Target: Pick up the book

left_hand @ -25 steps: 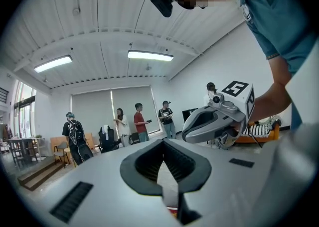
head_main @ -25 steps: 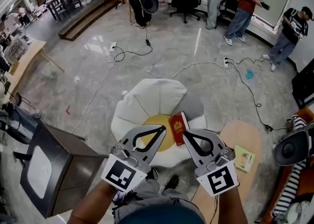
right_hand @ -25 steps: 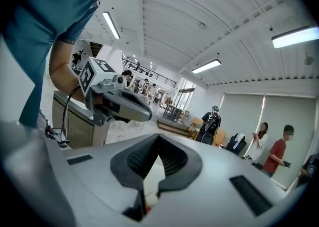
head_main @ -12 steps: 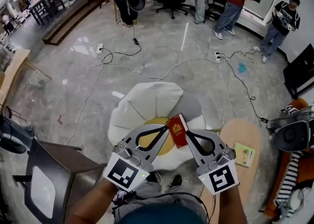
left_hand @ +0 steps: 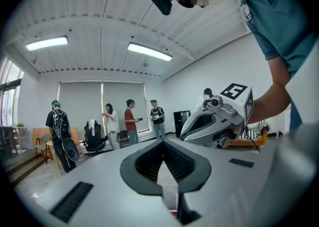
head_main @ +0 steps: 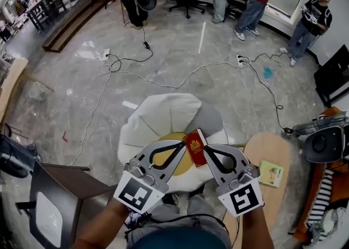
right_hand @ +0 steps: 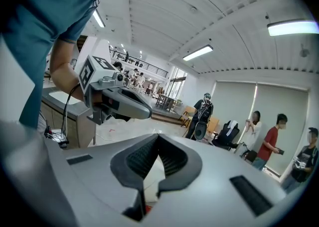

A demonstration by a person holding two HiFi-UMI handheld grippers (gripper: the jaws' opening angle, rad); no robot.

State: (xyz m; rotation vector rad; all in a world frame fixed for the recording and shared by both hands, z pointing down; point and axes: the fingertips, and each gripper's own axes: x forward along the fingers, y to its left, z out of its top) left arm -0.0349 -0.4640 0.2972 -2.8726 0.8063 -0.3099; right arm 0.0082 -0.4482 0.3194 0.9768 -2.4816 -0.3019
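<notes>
A red book (head_main: pixel 195 147) with a gold emblem sits over the white flower-shaped cushion (head_main: pixel 163 114) with a yellow centre. It lies between the tips of my two grippers. My left gripper (head_main: pixel 182 143) is shut and its tip meets the book's left edge. My right gripper (head_main: pixel 206 147) is also shut, against the book's right edge. Whether the book rests on the cushion or hangs just above it I cannot tell. A sliver of red shows under the shut jaws in the left gripper view (left_hand: pixel 172 213) and in the right gripper view (right_hand: pixel 145 211).
A round wooden table (head_main: pixel 266 149) with a green booklet (head_main: pixel 271 174) stands at the right. A dark cabinet (head_main: pixel 57 196) stands at the lower left. Cables (head_main: pixel 163 81) run over the marble floor. Several people (head_main: pixel 256 2) stand at the back.
Both grippers have moved together with the book still between their tips. In the head view the cabinet has slid toward the lower left and the cushion has shifted slightly left.
</notes>
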